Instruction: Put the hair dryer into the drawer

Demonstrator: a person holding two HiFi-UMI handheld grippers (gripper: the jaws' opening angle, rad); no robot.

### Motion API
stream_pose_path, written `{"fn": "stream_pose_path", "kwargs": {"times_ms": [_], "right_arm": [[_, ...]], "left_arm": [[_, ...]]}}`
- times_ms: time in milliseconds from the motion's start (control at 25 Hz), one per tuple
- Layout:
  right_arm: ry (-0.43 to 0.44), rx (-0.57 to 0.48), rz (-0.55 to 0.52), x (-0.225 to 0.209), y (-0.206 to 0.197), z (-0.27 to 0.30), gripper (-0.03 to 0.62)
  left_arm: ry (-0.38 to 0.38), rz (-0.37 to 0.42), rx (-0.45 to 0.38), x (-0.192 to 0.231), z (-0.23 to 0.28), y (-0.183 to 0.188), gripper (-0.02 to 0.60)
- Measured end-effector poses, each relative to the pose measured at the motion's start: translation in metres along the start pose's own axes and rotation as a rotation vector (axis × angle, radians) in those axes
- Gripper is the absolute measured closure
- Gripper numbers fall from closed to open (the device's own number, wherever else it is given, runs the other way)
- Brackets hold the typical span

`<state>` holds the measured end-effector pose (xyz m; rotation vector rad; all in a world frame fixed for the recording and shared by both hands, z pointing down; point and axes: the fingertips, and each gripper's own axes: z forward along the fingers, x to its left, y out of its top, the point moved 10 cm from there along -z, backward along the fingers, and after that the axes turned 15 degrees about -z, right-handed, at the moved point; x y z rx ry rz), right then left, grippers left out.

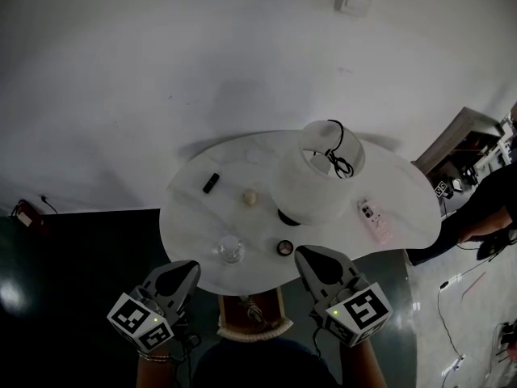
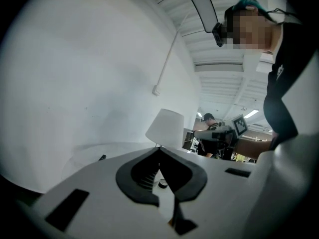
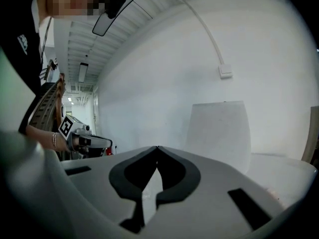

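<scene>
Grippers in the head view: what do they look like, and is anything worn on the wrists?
The left gripper and right gripper match: pale grey, wedge-shaped jaws with black teardrop-shaped pads. Each carries a cube with black-and-white square markers and a small green light. Thin dark cables trail behind them. A thin bracelet circles the left wrist, and the person's top is dark.

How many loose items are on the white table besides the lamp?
5: a black stick far left, a cream lump mid-table, a clear glass and a dark round item at the near edge, a pink device at right. The lampshade may hide more.
</scene>
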<state>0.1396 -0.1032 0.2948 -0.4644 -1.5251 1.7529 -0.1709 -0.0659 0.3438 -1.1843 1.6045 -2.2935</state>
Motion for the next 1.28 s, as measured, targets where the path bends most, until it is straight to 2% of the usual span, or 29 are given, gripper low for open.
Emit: {"fn": "stream_pose_path", "kwargs": {"times_ms": [520, 680, 1280], "right_arm": [[-0.034, -0.053, -0.022, -0.019, 0.011, -0.009, 0.576], [-0.044, -0.028, -0.05, -0.021, 0.009, -0.009, 0.576], [-0.062, -0.013, -0.073, -0.012, 0.003, -0.016, 0.576]], "left_arm": [[0.031, 0.055, -0.07, -0.002, -0.006, 0.022, 0.574], [0.05, 0.072, -0.056, -0.001, -0.005, 0.019, 0.574], [0.041, 0.038, -0.045, 0.0, -0.01, 0.0, 0.574]]}}
